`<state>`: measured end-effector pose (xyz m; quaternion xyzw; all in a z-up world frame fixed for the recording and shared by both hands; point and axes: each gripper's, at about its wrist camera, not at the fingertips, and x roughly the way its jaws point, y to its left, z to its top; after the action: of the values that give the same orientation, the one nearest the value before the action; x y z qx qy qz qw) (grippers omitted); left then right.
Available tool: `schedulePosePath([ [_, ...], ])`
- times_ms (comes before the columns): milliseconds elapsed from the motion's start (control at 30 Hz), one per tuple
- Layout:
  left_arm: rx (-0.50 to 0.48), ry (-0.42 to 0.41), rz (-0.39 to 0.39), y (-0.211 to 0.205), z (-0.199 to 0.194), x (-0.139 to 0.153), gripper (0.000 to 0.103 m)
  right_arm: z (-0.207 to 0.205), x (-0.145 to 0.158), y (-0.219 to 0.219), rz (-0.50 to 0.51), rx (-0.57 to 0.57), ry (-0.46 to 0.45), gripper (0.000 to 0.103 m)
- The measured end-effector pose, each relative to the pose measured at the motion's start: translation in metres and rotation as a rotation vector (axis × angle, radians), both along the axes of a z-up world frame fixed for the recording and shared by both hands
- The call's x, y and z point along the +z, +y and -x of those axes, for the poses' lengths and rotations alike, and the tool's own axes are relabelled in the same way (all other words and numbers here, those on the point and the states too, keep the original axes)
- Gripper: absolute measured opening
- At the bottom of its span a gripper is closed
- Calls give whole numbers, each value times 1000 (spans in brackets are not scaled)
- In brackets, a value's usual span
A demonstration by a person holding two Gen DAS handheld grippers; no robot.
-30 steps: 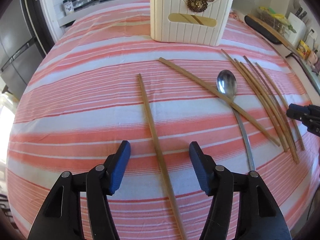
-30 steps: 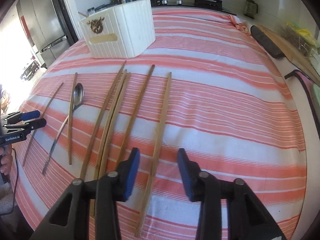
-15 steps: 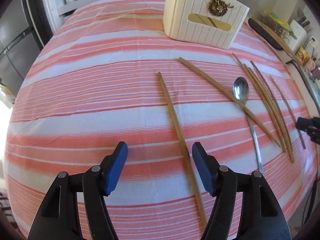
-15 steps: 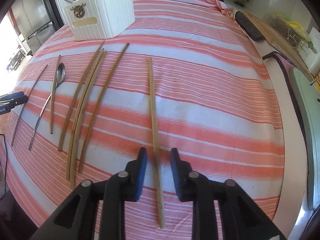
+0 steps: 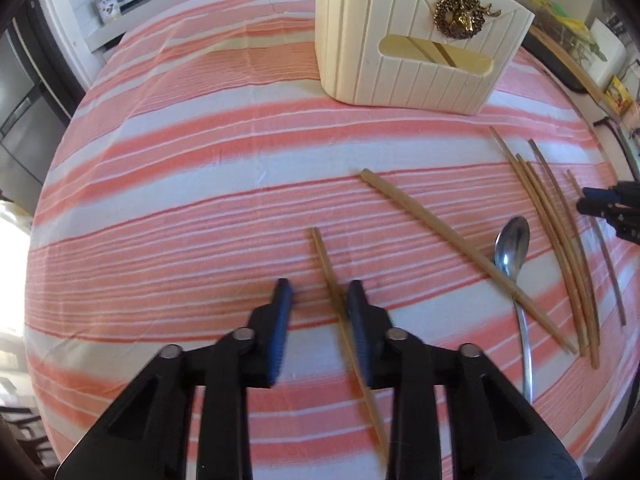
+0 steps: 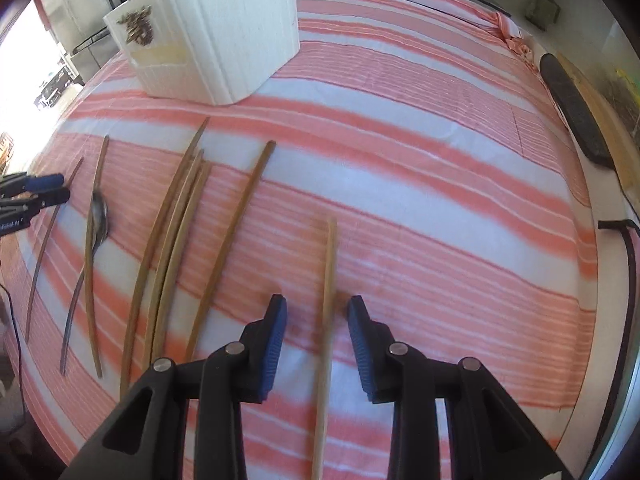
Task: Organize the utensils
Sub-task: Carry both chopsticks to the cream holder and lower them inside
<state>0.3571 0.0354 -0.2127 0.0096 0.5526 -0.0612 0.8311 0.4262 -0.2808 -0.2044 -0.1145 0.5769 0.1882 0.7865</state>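
1. Left wrist view. Left gripper (image 5: 320, 292) low over striped tablecloth (image 5: 180, 200), jaws part open, nothing clamped. Lone chopstick (image 5: 334, 280) running between the pads, lying against the right-hand pad (image 5: 358, 312); gap on the other side.
2. Step in hand, by judgement: straddling one stick for a pick-up. Next call: close squarely, lift level, carry to cream holder (image 5: 408, 48) standing at the far side.
3. Around: angled chopstick (image 5: 452, 248) crossing the steel spoon (image 5: 512, 248); bundle of chopsticks (image 5: 560, 240) further right; right gripper's tips showing at the frame edge. Nothing between this stick and the holder.
4. Right wrist view. Right gripper (image 6: 316, 312) also part open, holding nothing. Single chopstick (image 6: 329, 280) lying between the pads, touching neither as far as blur allows.
5. Same step mirrored, by judgement: stick lined up for the close. Thin, smooth wood; likely to roll or pivot unless pinched near mid-length.
6. Around: separate chopstick (image 6: 236, 232) to the left, then the tight bundle (image 6: 172, 232), then spoon (image 6: 98, 216) with a stick over it. Holder (image 6: 224, 40) beyond, far left. Left gripper (image 6: 36, 192) near the frame edge, close by the spoon. Bundle sticks touching one another, awkward to take singly.
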Motion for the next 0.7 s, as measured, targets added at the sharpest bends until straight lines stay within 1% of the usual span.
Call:
schedulePosePath([
  [33, 0, 1, 28, 2, -3, -1, 7, -8, 0, 1, 1, -9, -5, 8],
  [67, 7, -1, 52, 4, -5, -1, 6, -15, 0, 2, -5, -23, -8, 6],
  [133, 19, -17, 62, 7, -6, 2, 4, -20, 4, 0, -35, -56, -18, 6],
  [167, 23, -40, 68, 10, -3, 9, 4, -19, 10, -1, -58, -66, -37, 6],
  [233, 27, -96, 104, 15, 6, 28, 4, -8, 34, -4, -118, -72, -102, 6],
  [300, 25, -158, 136, 19, 19, 53, 4, 8, 65, -8, -184, -64, -169, 6],
  [400, 4, -253, 175, 23, 42, 93, 4, 37, 114, -13, -247, -34, -275, 6],
  [500, -21, -339, 202, 26, 62, 128, 4, 69, 155, -18, -295, -9, -360, 6],
  [600, -42, -402, 222, 25, 83, 152, 4, 98, 184, -23, -311, -3, -444, 6],
  [700, -52, -443, 248, 23, 89, 167, 4, 106, 199, -25, -329, -15, -503, 6],
])
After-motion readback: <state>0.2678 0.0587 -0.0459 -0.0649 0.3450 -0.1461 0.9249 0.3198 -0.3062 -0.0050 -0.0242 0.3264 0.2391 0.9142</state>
